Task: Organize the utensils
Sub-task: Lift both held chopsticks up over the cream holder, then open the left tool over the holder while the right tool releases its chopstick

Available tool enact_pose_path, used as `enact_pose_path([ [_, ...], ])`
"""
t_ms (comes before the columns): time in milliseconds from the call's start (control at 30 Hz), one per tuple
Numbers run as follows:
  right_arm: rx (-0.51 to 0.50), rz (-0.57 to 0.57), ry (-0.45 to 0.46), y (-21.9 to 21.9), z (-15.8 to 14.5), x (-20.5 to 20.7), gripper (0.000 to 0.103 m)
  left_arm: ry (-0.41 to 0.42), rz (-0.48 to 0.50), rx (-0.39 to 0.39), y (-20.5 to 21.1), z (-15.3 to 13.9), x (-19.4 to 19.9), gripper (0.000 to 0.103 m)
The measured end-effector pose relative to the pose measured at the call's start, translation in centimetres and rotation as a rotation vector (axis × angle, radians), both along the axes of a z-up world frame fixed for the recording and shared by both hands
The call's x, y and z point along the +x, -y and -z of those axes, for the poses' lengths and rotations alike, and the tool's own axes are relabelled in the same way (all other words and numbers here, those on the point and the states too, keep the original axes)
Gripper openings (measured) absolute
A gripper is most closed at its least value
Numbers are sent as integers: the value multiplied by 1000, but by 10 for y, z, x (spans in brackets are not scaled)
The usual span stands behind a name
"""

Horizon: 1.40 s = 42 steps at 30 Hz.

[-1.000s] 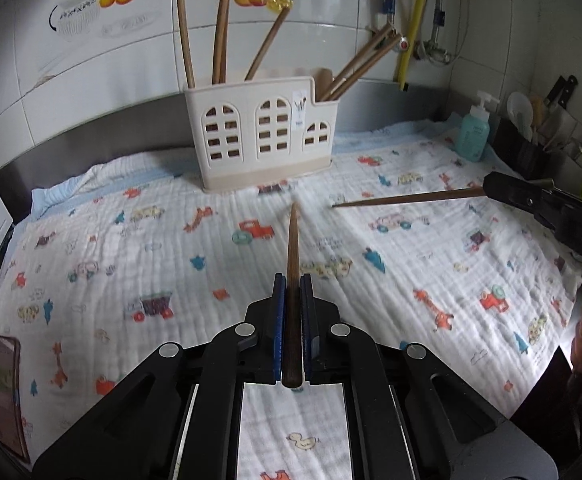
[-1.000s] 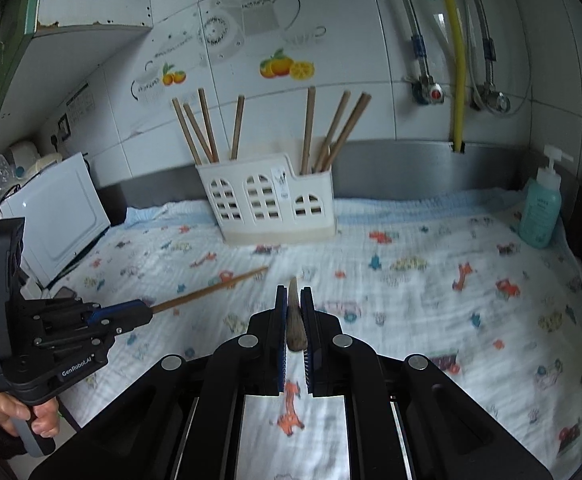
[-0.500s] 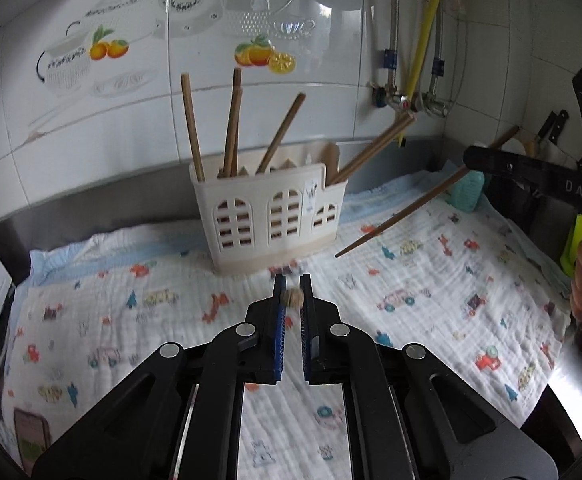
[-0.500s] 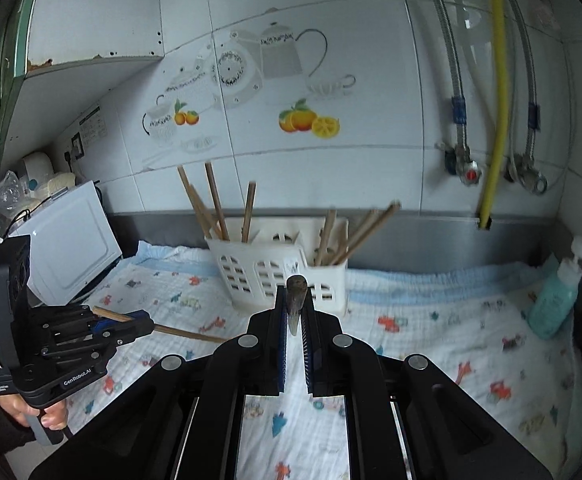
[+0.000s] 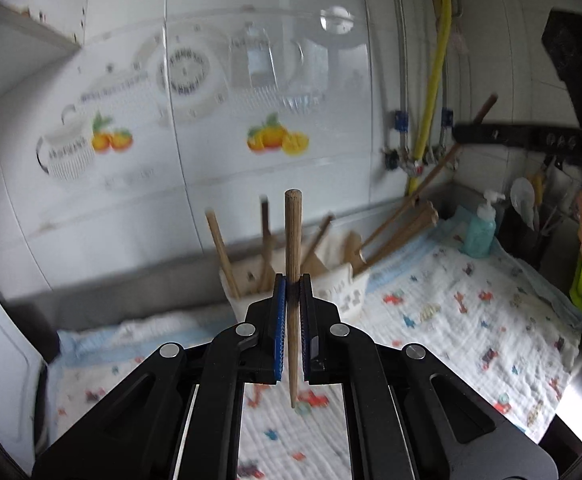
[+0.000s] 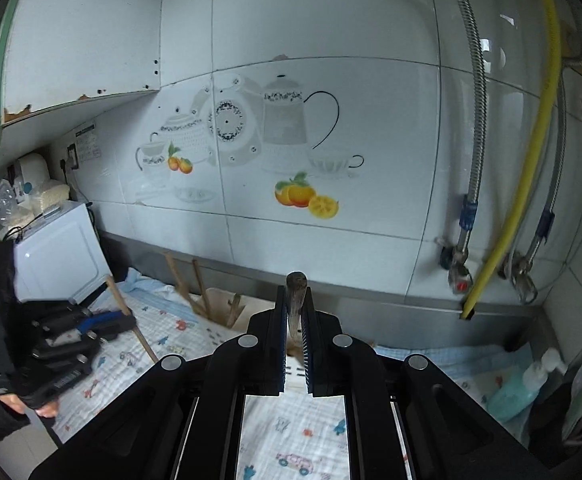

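Observation:
My left gripper (image 5: 292, 280) is shut on a wooden chopstick (image 5: 292, 236) that stands nearly upright, thick end up. Behind it the white utensil holder (image 5: 341, 286) holds several wooden chopsticks. My right gripper (image 5: 465, 133) shows at the right, shut on another chopstick (image 5: 431, 174) that slants down toward the holder. In the right wrist view my right gripper (image 6: 295, 298) is shut on that chopstick's dark end (image 6: 296, 294), above the holder (image 6: 221, 308). My left gripper (image 6: 129, 320) shows at the left with its chopstick (image 6: 121, 300).
A cloth with cartoon prints (image 5: 471, 320) covers the counter. A teal soap bottle (image 5: 480, 228) stands at the right, a white appliance (image 6: 57, 252) at the left. Tiled wall and pipes (image 6: 527, 184) are close behind the holder.
Both grippers have risen and tilted up over the holder. My left chopstick has turned from pointing forward to upright. My right chopstick's tip has come down toward the holder's right side.

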State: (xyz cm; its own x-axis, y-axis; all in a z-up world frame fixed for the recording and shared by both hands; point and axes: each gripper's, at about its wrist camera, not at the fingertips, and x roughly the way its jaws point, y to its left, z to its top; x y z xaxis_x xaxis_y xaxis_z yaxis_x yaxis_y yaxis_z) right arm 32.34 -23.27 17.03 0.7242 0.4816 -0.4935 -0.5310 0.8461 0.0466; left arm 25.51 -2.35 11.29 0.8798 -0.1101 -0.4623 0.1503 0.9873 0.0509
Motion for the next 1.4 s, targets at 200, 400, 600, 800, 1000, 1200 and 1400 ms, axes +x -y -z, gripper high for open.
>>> enact_pose_path([
  [200, -39, 11, -34, -13, 8, 23, 7, 108, -25, 3, -6, -50, 14, 5],
  [400, -67, 18, -63, -21, 22, 38, 7, 195, -69, 26, -7, -81, 39, 5],
  [600, -85, 8, -97, -26, 37, 47, 7, 151, -98, -26, -18, -70, 69, 5],
  [800, -95, 10, -117, -30, 47, 51, 7, 86, -100, -34, -24, -46, 81, 6],
  [1000, -98, 22, -126, -32, 52, 54, 7, 58, -94, -63, -30, -41, 81, 8],
  [1200, -93, 33, -117, -29, 49, 52, 20, 78, -72, -47, -24, -49, 70, 18],
  [1400, -80, 39, -90, -25, 41, 36, 42, 132, -73, -38, -22, -58, 43, 53],
])
